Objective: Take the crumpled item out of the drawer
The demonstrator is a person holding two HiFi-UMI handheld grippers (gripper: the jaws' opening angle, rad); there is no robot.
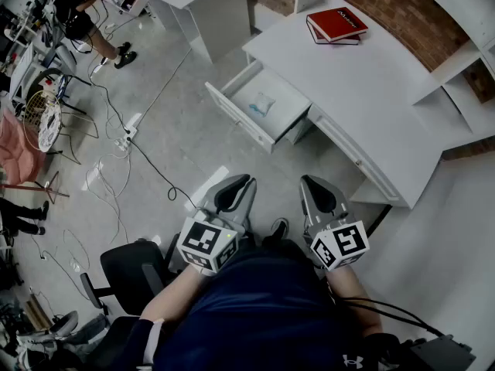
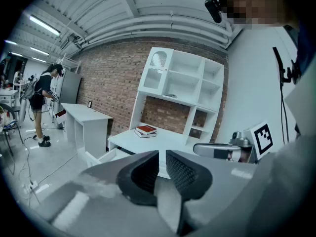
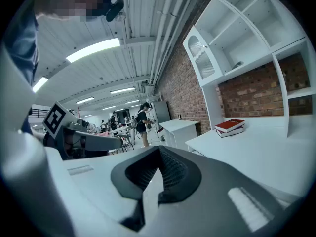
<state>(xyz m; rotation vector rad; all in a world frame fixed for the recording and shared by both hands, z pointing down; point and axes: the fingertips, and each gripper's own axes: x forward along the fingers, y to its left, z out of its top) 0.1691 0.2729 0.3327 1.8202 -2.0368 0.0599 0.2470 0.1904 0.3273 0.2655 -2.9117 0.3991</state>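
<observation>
A: What was the state of the two claws at that moment?
B: Both were held low, near the person's body. The left gripper (image 1: 240,185) had its jaws only a little apart, with nothing between them. The right gripper (image 1: 312,185) had its jaws closed together, also empty.
A: And where was the crumpled item (image 1: 261,104)?
B: It lay inside the open drawer (image 1: 232,116) of the white desk (image 1: 363,91), well ahead of both claws and roughly between their two lines. Neither claw touched it.
A: How could the reach be done well?
B: In my judgement, one claw needed to open much wider, come down from above into the drawer without hitting its front wall, and close on the middle of the item.
A: How did the item look?
B: Small, whitish with some blue marks, and wrinkled. Probably it was light and soft. The material I could not tell.
</observation>
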